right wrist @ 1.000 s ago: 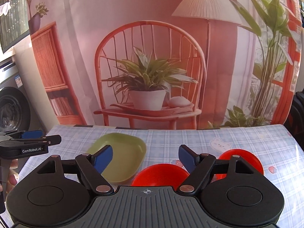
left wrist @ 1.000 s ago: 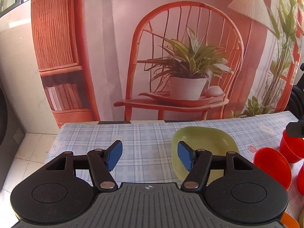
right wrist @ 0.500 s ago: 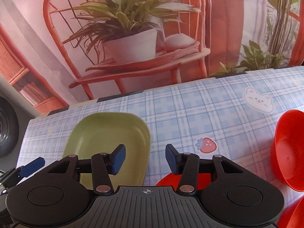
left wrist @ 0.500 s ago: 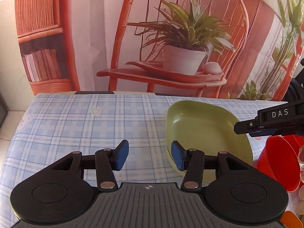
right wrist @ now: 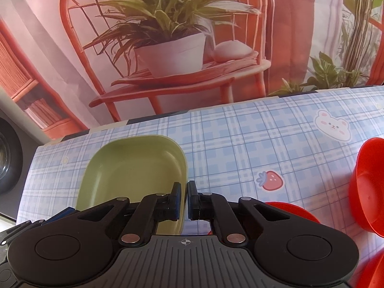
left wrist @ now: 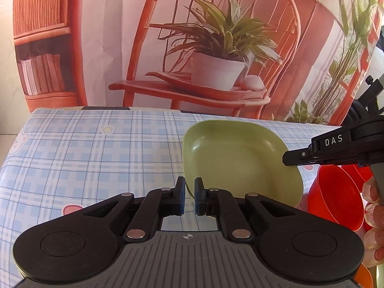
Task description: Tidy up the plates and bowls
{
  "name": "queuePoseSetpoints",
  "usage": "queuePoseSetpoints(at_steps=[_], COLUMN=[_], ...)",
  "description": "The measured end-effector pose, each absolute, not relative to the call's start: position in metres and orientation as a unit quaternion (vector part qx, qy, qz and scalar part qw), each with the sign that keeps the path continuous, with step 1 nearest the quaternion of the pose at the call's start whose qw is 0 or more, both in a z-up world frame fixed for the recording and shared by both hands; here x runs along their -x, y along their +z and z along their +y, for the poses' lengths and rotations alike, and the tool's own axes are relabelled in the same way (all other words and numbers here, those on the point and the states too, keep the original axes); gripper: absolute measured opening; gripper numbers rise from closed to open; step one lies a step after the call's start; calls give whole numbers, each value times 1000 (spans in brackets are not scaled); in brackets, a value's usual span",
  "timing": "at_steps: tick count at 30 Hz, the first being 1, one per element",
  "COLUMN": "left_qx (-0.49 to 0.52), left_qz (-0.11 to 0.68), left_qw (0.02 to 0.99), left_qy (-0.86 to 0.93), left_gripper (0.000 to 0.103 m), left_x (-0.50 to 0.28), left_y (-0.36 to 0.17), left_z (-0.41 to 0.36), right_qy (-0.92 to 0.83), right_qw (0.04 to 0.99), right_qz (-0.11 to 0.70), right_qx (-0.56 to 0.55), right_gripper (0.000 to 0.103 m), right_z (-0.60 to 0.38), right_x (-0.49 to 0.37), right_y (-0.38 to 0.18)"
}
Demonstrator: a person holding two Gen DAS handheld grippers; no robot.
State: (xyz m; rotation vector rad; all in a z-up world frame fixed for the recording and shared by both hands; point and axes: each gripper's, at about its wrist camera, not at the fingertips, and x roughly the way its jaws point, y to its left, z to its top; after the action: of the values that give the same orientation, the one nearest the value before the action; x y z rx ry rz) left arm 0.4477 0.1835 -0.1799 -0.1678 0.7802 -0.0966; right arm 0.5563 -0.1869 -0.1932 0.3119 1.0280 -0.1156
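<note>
Checked cloth covers the desk [left wrist: 96, 156], and its left stretch lies bare out to the rounded left edge, which is the widest free room in view. Next comes the left tool [left wrist: 189, 198]: its jaws have just been closing and now stand nearly together, with the near left rim of the green plate [left wrist: 240, 158] between the pads, so it appears to pinch that rim. The plate lies flat at the middle of the desk, well back from the far edge.

On the plate's other side the right tool [right wrist: 187, 201] has also just been closing, and its pads appear clamped on the near right rim. Both grips look thin and close to the corners, so the lift probably goes best with both hands rising together and level; a tilt or a pull apart could let the smooth rim slip out.

Right of the plate stand the red bowls [right wrist: 367, 187], one just beside the plate's near right corner. That side is crowded, and the right hand [left wrist: 374, 211] sits close over them. Carrying the plate straight up first, then toward the bare left, seems the safest path.
</note>
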Motion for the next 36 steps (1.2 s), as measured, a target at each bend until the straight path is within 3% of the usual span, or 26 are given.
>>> queuePoseSetpoints(at_steps=[22,28,36], left_qx=[25,-2,-30], left_qz=[354,369,389], left_qw=[930,919,903], left_qy=[-94,-137,-178], left_gripper=[9,9,9], left_x=[-347,-325,-311], left_y=[-91,-88,-107], left_z=[145,115,76], right_qy=[-24,-29,-58], right_qw=[893,917,898], right_qz=[410,369,379], right_qx=[-182,-148,-215], right_gripper=[7,8,10], right_z=[-183,-188,-221], right_x=[-413,-347,-275], right_y=[-92,-79,-95])
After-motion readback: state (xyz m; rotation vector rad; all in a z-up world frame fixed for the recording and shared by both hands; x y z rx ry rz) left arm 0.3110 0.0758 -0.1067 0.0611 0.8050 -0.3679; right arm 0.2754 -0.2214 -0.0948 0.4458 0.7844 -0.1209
